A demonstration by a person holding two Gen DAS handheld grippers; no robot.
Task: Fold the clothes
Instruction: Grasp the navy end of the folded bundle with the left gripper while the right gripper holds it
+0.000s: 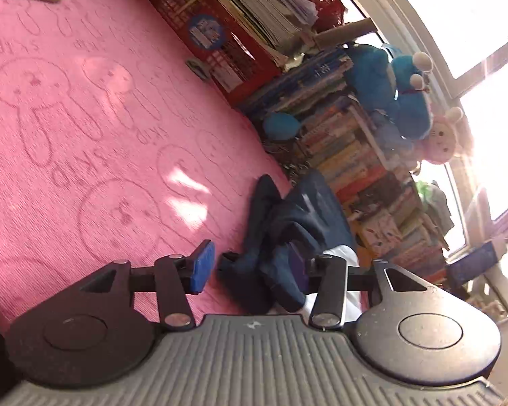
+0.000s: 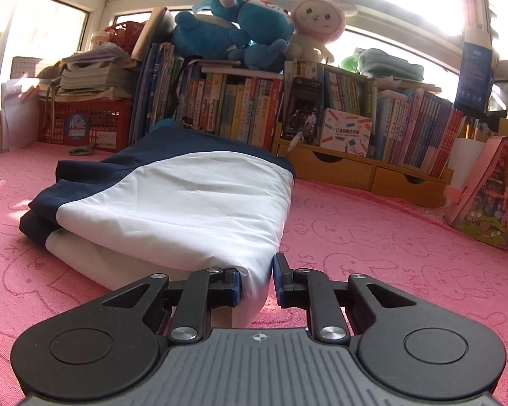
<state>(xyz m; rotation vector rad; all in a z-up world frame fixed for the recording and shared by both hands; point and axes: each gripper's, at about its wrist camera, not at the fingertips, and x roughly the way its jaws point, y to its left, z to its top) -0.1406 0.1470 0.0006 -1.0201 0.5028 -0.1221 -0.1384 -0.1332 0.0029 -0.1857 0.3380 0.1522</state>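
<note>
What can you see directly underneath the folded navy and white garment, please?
The folded garment lies on the pink bunny-print mat, which shows all around it. Whatever sits beneath its layers is covered, so nothing more can be told.

— Item under inspection?

— One garment (image 2: 172,199), navy and white, folded into a long bundle lying flat, centre-left of the right wrist view.

— Condition?

— White panel on top, smooth; navy layers show at the left edge and far end. Near corner reaches the lower centre. In the left wrist view its navy end (image 1: 288,230) lies bunched and creased, lower centre-right.
</note>
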